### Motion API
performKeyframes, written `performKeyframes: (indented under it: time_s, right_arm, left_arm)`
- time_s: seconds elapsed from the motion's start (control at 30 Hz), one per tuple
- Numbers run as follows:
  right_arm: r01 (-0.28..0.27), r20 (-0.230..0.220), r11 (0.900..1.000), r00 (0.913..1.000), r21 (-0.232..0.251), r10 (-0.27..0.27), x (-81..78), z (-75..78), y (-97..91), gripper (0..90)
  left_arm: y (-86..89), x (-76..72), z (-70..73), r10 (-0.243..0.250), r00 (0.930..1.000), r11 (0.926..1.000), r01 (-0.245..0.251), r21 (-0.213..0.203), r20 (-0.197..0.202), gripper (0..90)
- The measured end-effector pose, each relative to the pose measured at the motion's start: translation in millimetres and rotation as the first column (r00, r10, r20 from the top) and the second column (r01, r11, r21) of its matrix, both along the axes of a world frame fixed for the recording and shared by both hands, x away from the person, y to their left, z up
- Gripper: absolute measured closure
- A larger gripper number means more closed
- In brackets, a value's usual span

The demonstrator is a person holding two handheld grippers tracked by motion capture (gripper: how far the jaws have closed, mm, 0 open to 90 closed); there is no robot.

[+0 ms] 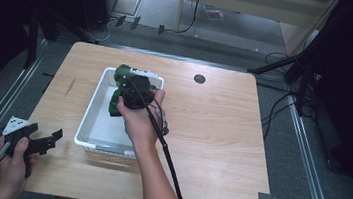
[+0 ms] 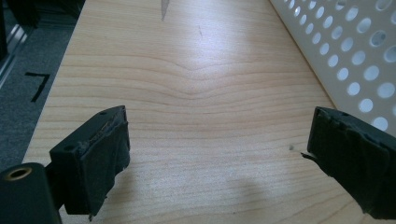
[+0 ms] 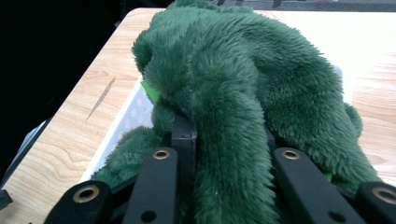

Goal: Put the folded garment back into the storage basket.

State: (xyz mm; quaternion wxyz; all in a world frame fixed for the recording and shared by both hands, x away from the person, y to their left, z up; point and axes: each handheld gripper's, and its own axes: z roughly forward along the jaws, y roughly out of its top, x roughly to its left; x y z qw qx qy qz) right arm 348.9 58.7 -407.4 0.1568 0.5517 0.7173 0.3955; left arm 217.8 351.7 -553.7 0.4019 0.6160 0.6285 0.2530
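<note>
Green plush [image 3: 233, 93] is clamped in the right tongs [image 3: 229, 154], held over the white basket [image 1: 94, 105]. Left tongs [image 2: 219, 158] gape empty above the surface [image 2: 187, 93]. How deep the grip bites is hard to tell; the plush may slip, or a dangling limb may snag the rim.

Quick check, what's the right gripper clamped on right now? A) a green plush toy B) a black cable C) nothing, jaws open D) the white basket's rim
A: in the right gripper view the right gripper has its black jaws closed around a limb of the green plush toy, held over the white basket.
</note>
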Motion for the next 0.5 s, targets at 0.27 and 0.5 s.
performKeyframes:
  time_s: [0.27,0.5]
  right_arm:
    - [-0.009,-0.022,1.0000,0.9997,0.000,0.009,5.7,-14.6,12.0,71.8]
    - [-0.013,-0.037,0.9998,0.9993,-0.014,0.013,9.6,-30.5,22.6,70.9]
  left_arm:
    - [0.3,-0.1,0.1,-0.002,1.0000,1.0000,0.002,0.000,-0.004,6.9]
    - [0.2,0.0,0.1,-0.003,1.0000,1.0000,0.003,-0.002,-0.003,6.9]
